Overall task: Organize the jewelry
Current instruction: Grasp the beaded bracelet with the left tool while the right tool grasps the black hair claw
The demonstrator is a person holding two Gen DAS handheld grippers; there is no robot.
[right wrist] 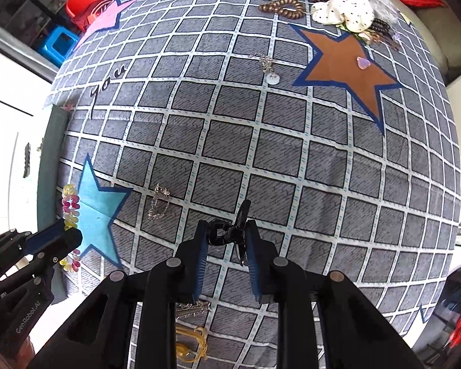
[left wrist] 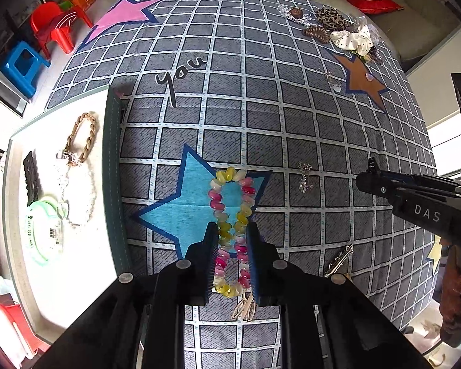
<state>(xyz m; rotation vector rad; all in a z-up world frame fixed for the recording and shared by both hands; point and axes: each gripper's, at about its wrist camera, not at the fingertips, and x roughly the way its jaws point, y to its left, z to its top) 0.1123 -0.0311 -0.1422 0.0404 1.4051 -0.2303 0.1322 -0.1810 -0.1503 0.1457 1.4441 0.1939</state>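
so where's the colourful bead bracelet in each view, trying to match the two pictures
Left wrist view: the bead bracelet sits bottom centre, pinched between the left gripper pads, over the blue star.
Right wrist view: the same bracelet is at the far left edge, partly hidden by the left gripper that grips it.
Shared landmark: the blue star on the checked cloth, right beside the bracelet in both.

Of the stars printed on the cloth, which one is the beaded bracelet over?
The light blue star, nearest the white tray. The colourful beaded bracelet lies over its right side; the pink star and brown star sit farther away.
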